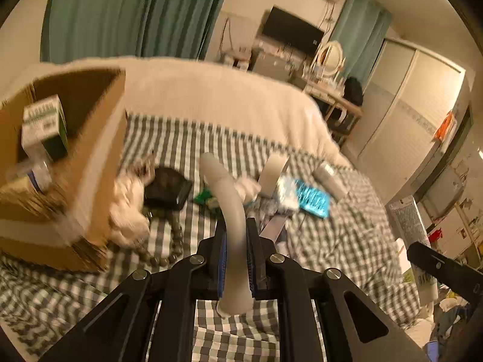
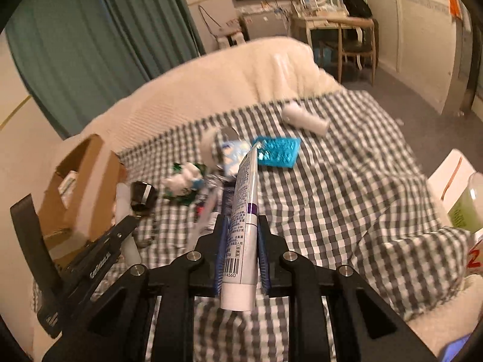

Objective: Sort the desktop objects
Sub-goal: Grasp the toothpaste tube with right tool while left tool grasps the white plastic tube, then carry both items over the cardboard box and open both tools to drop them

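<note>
My left gripper [image 1: 237, 226] is shut on a curved grey-white handle [image 1: 229, 208], held above the checked bed cover. A cardboard box [image 1: 99, 150] with a green-and-white carton [image 1: 43, 123] inside stands to its left. My right gripper [image 2: 241, 221] is shut on a white toothpaste tube [image 2: 246, 205], cap end toward the camera. Loose items lie ahead: a blue blister pack [image 2: 277, 150], a white bottle [image 2: 305, 119], a black case [image 1: 167, 188] and green-white wrappers [image 2: 184, 184]. The left gripper also shows in the right wrist view [image 2: 120, 226], beside the box [image 2: 81, 181].
The checked cover [image 2: 332, 196] spreads over a bed with a cream blanket [image 1: 211, 90] behind. A dark bead string [image 1: 176, 241] lies by the box. A desk with a mirror [image 2: 332, 21], a TV and teal curtains stand beyond. A green bottle [image 2: 466, 208] sits at the right.
</note>
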Motion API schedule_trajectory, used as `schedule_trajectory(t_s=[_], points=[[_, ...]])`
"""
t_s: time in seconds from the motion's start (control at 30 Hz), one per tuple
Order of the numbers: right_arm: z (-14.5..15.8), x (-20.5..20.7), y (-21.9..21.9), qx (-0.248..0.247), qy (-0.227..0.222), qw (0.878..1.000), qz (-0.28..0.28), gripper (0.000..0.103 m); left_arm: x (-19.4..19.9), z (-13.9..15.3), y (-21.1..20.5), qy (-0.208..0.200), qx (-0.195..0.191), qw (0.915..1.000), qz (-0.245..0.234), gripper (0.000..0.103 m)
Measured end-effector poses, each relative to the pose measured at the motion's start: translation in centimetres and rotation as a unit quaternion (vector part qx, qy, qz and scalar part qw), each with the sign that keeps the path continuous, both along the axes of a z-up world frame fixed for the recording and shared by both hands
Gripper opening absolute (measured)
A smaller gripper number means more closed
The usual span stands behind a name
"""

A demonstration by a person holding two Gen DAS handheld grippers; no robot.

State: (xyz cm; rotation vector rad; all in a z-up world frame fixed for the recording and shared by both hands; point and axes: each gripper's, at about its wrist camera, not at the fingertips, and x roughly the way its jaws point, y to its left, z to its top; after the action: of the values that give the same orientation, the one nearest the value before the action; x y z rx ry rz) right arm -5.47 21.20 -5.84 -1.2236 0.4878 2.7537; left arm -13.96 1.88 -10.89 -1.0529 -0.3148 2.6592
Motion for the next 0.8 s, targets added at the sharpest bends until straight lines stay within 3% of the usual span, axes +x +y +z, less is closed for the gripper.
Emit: schedule_trajectory(t_s=[0.2, 0.5, 0.8], points=[[4.4, 2.0, -2.6, 0.017, 0.033, 0.999, 0.022, 0.018, 1.5, 4.5, -2.5, 0.048, 0.025, 0.9984, 0.016, 0.011], [9.5, 2.3, -8.3, 0.041, 0.076, 0.993, 0.084, 0.018, 2.5, 8.5, -9.4, 0.085, 0.053, 0.9920, 0.077, 0.011], [11.0, -1.5, -15.6, 0.058, 0.084, 0.983, 0.155, 0.018, 1.2, 8.2, -17.1, 0.090, 0.060, 0.9836, 0.144, 0.011]])
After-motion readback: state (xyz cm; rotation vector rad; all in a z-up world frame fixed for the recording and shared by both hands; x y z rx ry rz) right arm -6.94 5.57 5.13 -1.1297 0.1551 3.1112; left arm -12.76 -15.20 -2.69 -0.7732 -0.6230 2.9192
